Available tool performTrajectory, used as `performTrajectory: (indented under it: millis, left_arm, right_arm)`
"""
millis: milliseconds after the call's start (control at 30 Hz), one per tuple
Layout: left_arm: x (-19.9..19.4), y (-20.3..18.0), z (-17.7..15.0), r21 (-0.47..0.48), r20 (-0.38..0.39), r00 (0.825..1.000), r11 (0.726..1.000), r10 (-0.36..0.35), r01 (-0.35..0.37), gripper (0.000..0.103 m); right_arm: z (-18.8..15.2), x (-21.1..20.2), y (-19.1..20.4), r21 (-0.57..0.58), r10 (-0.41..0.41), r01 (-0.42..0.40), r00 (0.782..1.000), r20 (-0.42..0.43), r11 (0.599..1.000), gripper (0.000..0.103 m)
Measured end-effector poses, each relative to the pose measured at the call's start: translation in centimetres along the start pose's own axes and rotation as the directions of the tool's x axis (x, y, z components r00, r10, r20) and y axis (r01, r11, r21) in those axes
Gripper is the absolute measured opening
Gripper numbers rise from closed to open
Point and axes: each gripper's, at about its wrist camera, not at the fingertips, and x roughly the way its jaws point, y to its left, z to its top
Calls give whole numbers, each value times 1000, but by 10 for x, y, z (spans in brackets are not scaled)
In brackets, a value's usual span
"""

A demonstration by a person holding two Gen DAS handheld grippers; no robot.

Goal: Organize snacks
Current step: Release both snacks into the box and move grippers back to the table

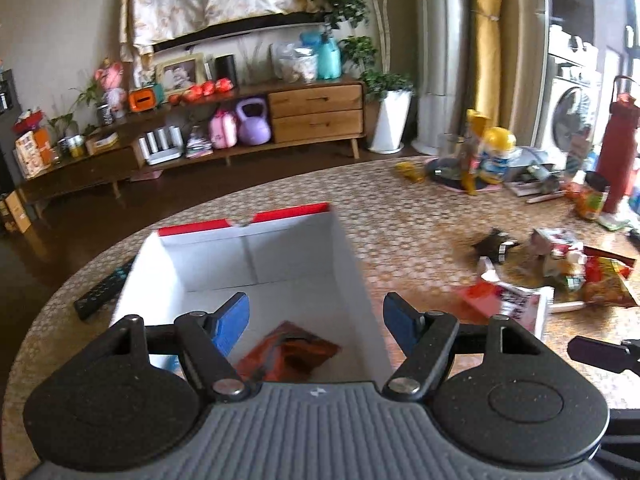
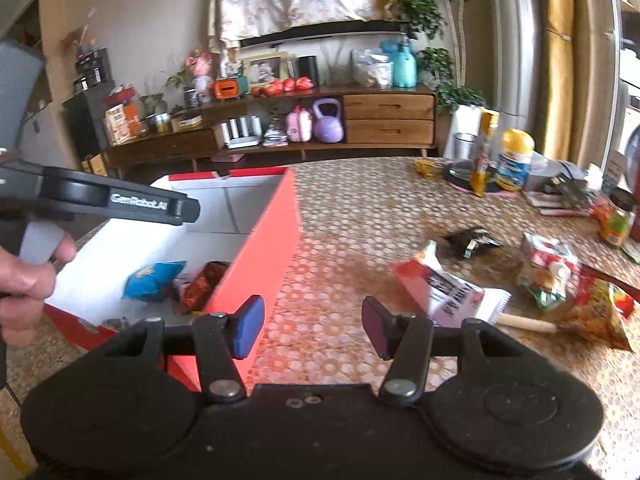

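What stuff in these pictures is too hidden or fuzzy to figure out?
- Box floor, nearest part: hidden in the left wrist view by the left tool, in the right wrist view by the box's near wall.
- Blue snack bag: in the left wrist view only a sliver shows behind a finger.
- Snack pile on the table: labels blurred in both views.
- Red bottle: cut off by the edge in the right wrist view.

Both our grippers empty, jaws apart

Our left gripper (image 1: 316, 320) tilts down over the red box (image 2: 256, 264), gripped by our left hand (image 2: 24, 280); our right gripper (image 2: 312, 324) hovers just right of it.
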Motion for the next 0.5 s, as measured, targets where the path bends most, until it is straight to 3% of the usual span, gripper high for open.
performTrajectory:
  millis: [500]
  left_arm:
    - [1, -68, 0, 66, -8, 992, 990, -126, 126, 74]
  right_arm:
    - [-20, -13, -71, 132, -144, 143, 990, -4, 981, 54]
